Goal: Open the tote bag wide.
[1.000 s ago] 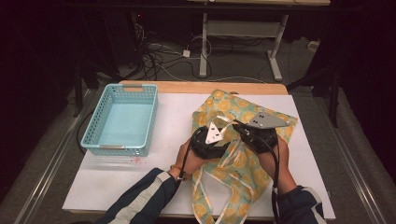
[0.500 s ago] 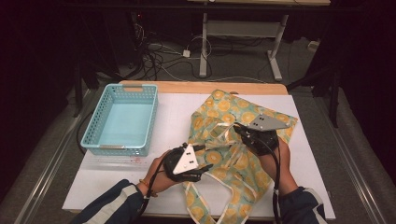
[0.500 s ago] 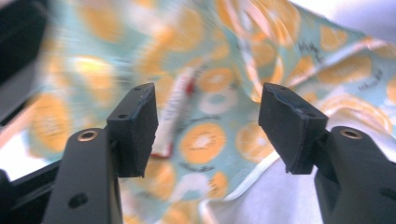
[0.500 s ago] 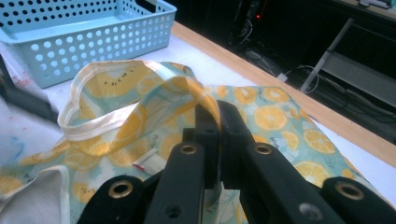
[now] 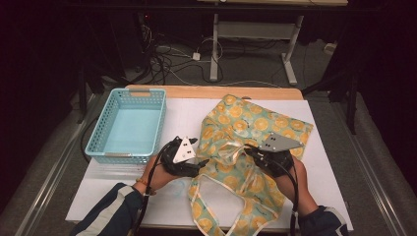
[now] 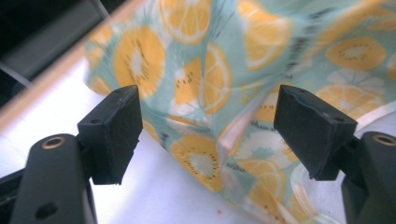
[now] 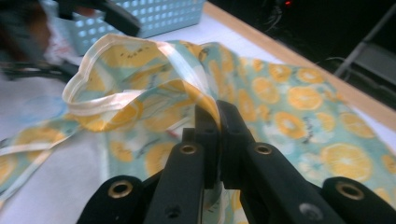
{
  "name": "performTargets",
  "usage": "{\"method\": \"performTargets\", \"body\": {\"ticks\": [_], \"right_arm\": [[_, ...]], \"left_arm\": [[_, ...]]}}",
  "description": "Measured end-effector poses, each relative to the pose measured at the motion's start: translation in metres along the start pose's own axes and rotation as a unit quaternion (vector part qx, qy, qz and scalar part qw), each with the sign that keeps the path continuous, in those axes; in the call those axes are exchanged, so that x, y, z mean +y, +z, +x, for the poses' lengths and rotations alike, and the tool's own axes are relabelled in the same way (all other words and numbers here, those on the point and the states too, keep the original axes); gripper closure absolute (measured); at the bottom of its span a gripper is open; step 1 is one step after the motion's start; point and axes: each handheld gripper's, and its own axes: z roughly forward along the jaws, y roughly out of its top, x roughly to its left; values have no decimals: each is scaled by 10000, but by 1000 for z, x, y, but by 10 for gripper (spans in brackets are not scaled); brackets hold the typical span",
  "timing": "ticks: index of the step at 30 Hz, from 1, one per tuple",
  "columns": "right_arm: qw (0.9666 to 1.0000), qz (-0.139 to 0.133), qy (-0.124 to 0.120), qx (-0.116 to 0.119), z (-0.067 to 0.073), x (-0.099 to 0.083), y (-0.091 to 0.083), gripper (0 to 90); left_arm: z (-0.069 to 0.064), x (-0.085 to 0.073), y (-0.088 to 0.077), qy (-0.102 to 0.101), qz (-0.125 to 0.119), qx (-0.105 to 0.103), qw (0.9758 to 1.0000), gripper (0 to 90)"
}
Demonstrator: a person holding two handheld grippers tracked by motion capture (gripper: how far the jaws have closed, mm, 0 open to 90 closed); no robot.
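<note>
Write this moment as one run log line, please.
left hand-held gripper: just opened, empty | right hand-held gripper: shut on apron trim | basket: empty

White table top [image 5: 314, 147] with wooden edge strip [image 5: 211, 92] at 12 o'clock. Beyond it, dark room, grey floor [image 5: 255, 69], tangle of cables [image 5: 169, 61] at 11 o'clock, white desk frame [image 5: 253, 34] with 2 legs at 12 o'clock. Light falls mainly on table.
</note>
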Motion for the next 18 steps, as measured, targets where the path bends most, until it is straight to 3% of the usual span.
{"method": "performTargets", "body": {"ticks": [1,3,7,10,12,18], "right_arm": [[10000,27,-27,40,2,-2,0,887],[9999,89,-83,89,7,-5,-1,887],[9994,166,-87,289,14,-16,-2,886],[9986,283,-165,425,19,-26,-3,879],[9978,375,-171,523,22,-33,-4,872],[9955,667,-193,648,27,-51,-7,791]], "left_arm": [[1,-1,5,-143,16,-68,9999,235],[0,-3,12,-212,207,-82,9995,249],[-3,-6,21,-116,503,-93,9986,281],[-2,-9,27,-130,644,-171,9977,372],[-1,-11,31,-128,740,-285,9968,481],[-5,-12,33,-37,785,-304,9964,676]]}}
